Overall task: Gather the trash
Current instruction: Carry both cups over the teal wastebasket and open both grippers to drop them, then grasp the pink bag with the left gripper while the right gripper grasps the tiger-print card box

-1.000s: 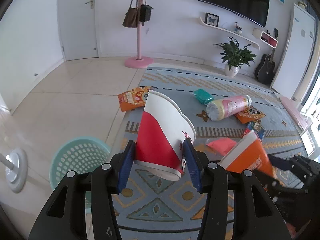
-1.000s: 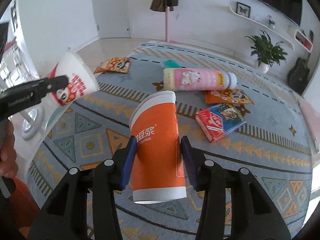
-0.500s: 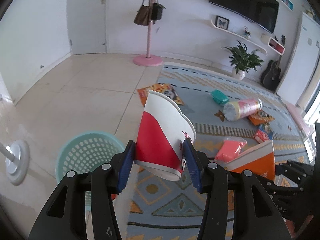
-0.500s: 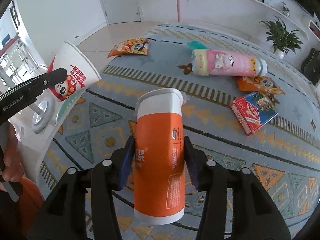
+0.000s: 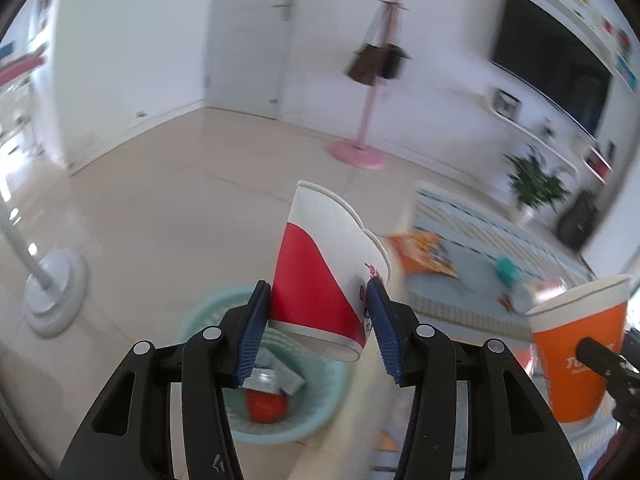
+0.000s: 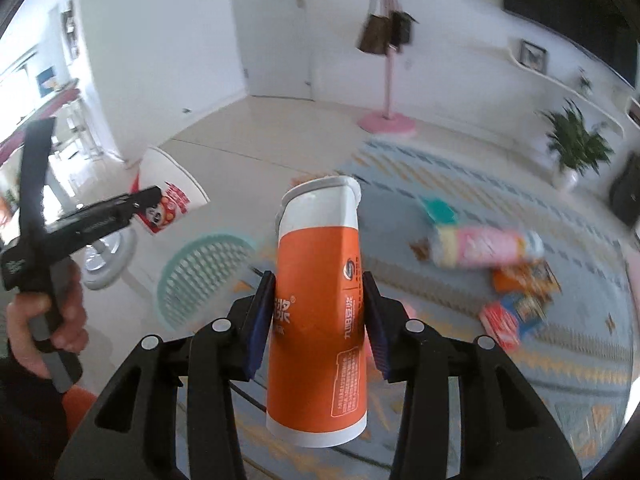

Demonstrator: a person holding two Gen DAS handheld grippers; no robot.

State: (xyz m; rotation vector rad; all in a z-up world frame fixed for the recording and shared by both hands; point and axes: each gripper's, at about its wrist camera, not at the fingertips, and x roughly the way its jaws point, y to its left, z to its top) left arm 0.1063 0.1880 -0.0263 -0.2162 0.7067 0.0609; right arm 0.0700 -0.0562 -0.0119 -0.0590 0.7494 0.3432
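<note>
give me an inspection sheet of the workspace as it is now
surface: pale tiled floor meeting a patterned rug
job's things: red and white cup and orange cup, both held; mint basket on the floor below the red and white cup, some trash inside
clutter: pink bottle, teal packet, orange snack bag and red and blue box lying on the rug
grippers: left gripper shut on the red and white cup; right gripper shut on the orange cup, dented by the pads
cables: nothing seen
surroundings: pink coat stand with bags, potted plant, wall television, white door
</note>
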